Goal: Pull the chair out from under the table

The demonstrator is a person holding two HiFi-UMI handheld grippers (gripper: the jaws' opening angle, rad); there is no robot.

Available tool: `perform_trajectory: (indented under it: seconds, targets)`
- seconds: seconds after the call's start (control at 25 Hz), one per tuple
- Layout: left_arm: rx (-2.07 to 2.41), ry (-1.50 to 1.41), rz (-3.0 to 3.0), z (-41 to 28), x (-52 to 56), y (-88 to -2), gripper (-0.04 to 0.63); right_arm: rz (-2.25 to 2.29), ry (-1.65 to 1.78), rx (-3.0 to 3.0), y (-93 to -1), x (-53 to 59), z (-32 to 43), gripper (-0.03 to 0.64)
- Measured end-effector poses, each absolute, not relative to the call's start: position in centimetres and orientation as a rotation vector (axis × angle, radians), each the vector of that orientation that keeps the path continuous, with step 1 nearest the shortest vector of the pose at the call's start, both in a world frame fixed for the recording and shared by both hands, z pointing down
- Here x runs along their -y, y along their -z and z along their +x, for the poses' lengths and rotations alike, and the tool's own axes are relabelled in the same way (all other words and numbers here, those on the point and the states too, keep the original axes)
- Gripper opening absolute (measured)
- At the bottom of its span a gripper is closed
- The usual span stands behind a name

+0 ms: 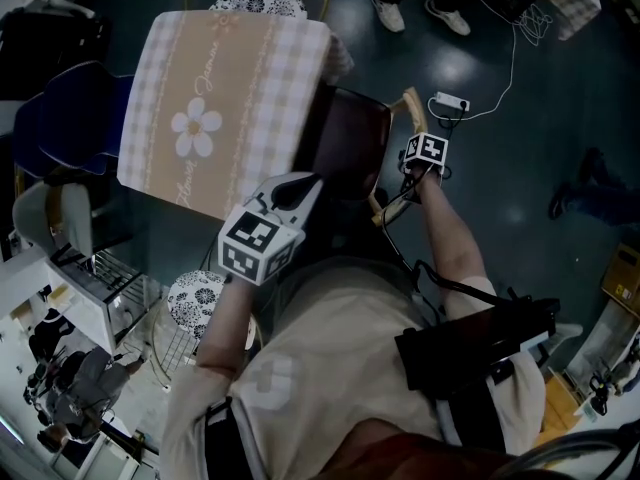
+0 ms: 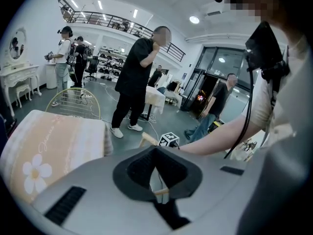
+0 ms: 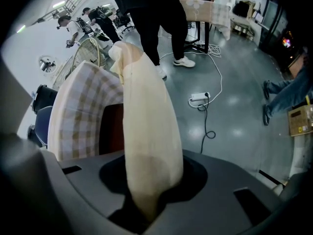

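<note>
Clamping the chair's (image 1: pixel 345 138) pale wooden back rail (image 3: pixel 146 106), the right gripper (image 1: pixel 410 173) is holding on at centre right of the head view. The dark seat is sitting partly beneath the edge of the checked table (image 1: pixel 220 98) at upper left. The left gripper (image 1: pixel 292 193) is hovering at centre, jaws pressed together on nothing.

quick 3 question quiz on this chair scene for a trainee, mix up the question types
1. True or false: the right gripper is clamped on the chair's wooden back.
2. The left gripper has its jaws: A wide apart, B together.
3. Fill in: the checked tablecloth bears a white ____.
Key: 1 true; 2 B; 3 flower.
</note>
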State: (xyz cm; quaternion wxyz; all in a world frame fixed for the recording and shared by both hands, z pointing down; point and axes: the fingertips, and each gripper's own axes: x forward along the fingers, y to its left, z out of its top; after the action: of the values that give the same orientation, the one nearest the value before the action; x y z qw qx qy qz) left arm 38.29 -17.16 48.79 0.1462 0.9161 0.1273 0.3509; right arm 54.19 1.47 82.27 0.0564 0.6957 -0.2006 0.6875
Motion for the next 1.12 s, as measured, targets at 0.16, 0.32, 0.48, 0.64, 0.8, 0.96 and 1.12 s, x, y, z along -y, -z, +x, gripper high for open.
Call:
perform_trajectory:
  seconds: [0.16, 0.32, 0.48, 0.64, 0.8, 0.96, 1.12]
  targets:
    - [-0.38, -1.006, 2.636, 38.5, 16.7, -48.7, 0.006, 2.115, -2.09, 0.582, -82.2, -2.5, 54.3, 0.134]
    - [-0.39, -1.008, 2.634, 38.8, 16.3, -48.7, 0.008, 2.119, -2.092, 0.579, -82.3, -2.9, 54.4, 0.133]
    - [-0.404, -1.008, 2.637, 39.1, 15.9, -48.8, 0.007, 2.122, -2.09, 0.576, -82.3, -2.9, 54.6, 0.133]
    - [-0.379, -1.02, 2.636, 39.0, 16.2, -48.8, 0.006, 2.122, -2.091, 0.563, -82.2, -3.0, 54.4, 0.132]
    - [-0.363, -1.019, 2.634, 39.1, 16.3, -48.7, 0.006, 2.125, -2.089, 0.565, -82.0, -3.2, 54.8, 0.132]
    - [-0.366, -1.011, 2.63, 39.4, 16.1, -48.3, 0.007, 2.14, -2.082, 0.541, -81.6, -4.0, 55.1, 0.13]
    - [-0.369, -1.016, 2.629, 39.4, 16.1, -48.4, 0.006, 2.147, -2.08, 0.538, -81.8, -4.2, 55.5, 0.13]
